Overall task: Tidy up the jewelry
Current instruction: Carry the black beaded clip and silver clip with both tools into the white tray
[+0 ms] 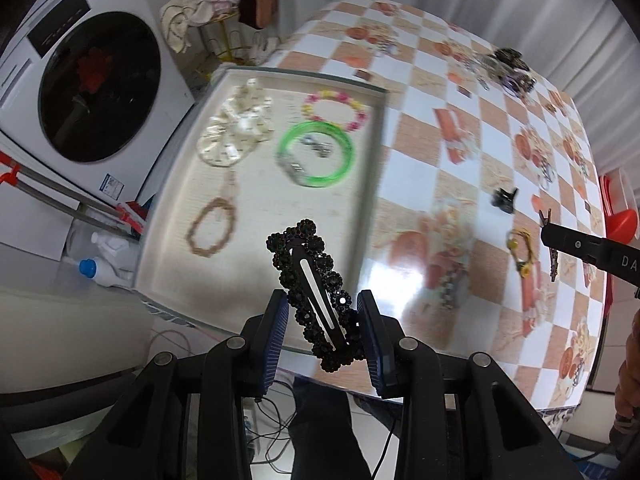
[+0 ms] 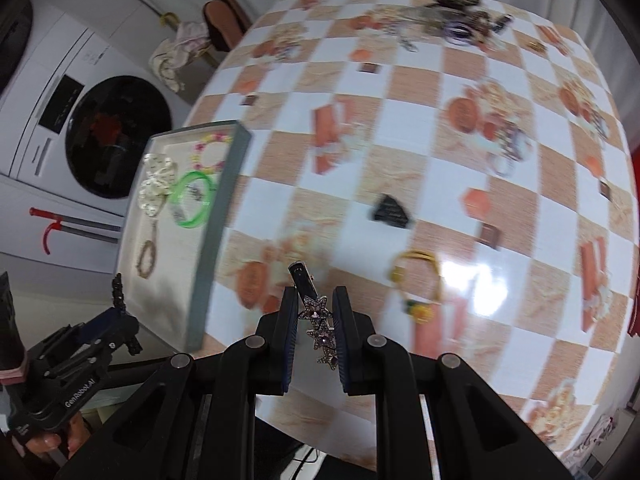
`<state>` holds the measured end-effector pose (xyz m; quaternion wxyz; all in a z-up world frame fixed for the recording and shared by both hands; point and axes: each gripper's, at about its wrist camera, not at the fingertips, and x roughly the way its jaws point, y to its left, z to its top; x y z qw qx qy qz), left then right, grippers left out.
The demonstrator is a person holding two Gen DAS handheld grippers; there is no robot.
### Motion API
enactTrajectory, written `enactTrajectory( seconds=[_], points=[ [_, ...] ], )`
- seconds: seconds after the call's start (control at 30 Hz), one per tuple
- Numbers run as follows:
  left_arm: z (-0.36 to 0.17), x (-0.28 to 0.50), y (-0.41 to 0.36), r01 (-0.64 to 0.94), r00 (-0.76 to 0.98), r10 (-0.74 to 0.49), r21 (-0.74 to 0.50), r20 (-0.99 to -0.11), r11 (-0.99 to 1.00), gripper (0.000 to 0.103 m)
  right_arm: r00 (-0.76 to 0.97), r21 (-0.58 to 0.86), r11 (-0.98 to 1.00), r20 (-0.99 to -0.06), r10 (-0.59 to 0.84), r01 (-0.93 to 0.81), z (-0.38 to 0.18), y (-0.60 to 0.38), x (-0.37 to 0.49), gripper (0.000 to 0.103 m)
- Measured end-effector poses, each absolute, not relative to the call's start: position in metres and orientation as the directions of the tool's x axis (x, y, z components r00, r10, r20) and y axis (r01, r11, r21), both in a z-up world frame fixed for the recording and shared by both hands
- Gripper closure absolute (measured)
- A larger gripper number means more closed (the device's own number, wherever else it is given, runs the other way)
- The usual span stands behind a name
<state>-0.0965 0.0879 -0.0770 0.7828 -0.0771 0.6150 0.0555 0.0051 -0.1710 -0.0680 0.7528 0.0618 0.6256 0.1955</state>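
Observation:
My left gripper [image 1: 322, 304] is shut on a black beaded hair clip [image 1: 316, 288], held above the near end of the grey tray [image 1: 370, 160]. The tray holds a white scrunchie [image 1: 236, 128], a green bangle [image 1: 316, 154], a pink and yellow bead bracelet [image 1: 336, 110] and a brown bead bracelet [image 1: 210, 226]. My right gripper [image 2: 316, 300] is shut on a star rhinestone hair clip [image 2: 316, 316], above the table just right of the tray [image 2: 212, 216]. The left gripper [image 2: 116, 312] shows at the lower left of the right wrist view.
The checkered table [image 2: 400, 128] carries a small black claw clip [image 2: 390, 210], a yellow hair tie [image 2: 418, 280] and a heap of jewelry at the far edge [image 2: 456, 20]. A washing machine [image 1: 84, 92] stands left of the table.

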Motion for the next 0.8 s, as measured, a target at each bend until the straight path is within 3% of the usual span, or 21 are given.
enactTrajectory(
  seconds=[0.8],
  points=[
    [-0.144, -0.087, 0.182, -0.190, 0.152, -0.030, -0.059, -0.988, 0.980, 0.062, -0.007, 0.368, 0.857, -0.920, 0.392, -0.361, -0.107, 0.028, 0.013, 0.084]
  ],
)
